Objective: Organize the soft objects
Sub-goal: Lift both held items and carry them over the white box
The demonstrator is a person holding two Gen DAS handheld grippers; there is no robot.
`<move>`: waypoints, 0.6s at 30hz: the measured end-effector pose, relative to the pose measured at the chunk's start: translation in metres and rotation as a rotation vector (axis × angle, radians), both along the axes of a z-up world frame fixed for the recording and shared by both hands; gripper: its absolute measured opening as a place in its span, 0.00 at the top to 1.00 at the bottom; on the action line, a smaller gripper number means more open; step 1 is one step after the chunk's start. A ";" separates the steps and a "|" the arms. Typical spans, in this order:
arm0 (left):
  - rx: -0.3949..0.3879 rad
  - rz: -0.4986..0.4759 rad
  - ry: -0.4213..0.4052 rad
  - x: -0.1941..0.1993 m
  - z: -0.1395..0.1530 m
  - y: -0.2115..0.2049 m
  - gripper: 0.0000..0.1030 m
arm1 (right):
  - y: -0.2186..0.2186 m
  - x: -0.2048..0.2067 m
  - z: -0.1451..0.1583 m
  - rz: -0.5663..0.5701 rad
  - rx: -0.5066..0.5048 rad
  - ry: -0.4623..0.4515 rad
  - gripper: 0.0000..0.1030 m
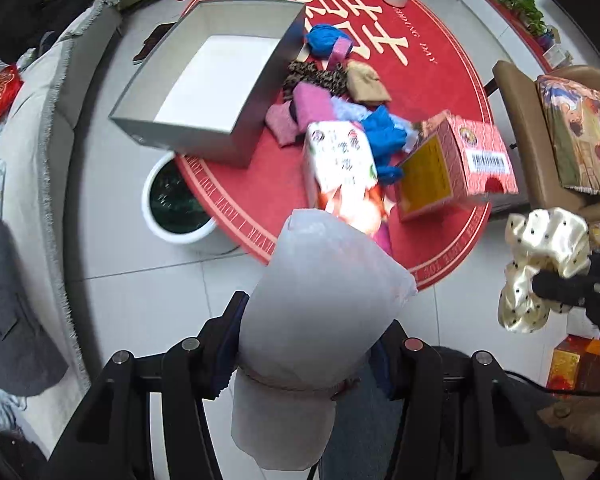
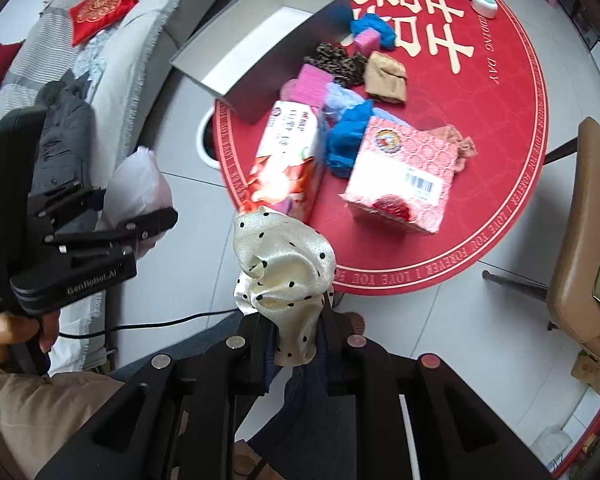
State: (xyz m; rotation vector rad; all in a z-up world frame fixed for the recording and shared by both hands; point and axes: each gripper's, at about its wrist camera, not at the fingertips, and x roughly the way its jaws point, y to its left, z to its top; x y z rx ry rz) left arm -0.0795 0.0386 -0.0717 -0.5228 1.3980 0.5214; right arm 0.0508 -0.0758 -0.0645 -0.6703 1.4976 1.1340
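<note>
1. The left gripper [image 1: 308, 344] is clamping a white translucent bundle tied with a pink band [image 1: 324, 300] between its two fingers; the bundle is standing up out of the jaws, over the pale tiled floor [image 1: 148, 280] and just short of the table edge; seen from the right wrist, the same gripper [image 2: 140, 216] is sitting to the left with the bundle [image 2: 138, 188] showing pale above it.
2. The right gripper [image 2: 300, 340] is pinching a cream satin scrunchie with black dots [image 2: 284, 272]; the scrunchie is billowing above the fingers, near the rim of the red round table mat [image 2: 500, 184].
3. An open grey box with a white base [image 1: 216, 80] is resting at the mat's left edge, partly overhanging it.
4. Beside the box, a loose heap is lying on the mat: pink folded cloths [image 1: 300, 112], a leopard-print piece [image 1: 316, 78], a tan garment [image 1: 366, 84] and blue fabric [image 1: 384, 140].
5. A printed tissue pack [image 1: 340, 160] and a pink carton with a barcode [image 1: 460, 160] are sitting nearest the grippers, the blue fabric lying between them.
</note>
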 end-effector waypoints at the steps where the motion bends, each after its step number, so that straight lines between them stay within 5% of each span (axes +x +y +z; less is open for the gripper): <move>1: 0.000 0.010 0.002 -0.003 0.002 -0.001 0.46 | 0.000 -0.001 0.001 -0.001 0.000 0.006 0.82; 11: 0.009 -0.022 0.029 -0.012 0.010 0.006 0.46 | 0.020 -0.003 0.010 -0.025 0.021 0.007 0.82; 18: -0.009 -0.065 0.030 -0.006 0.001 0.057 0.46 | 0.079 -0.001 0.002 -0.064 -0.012 0.008 0.82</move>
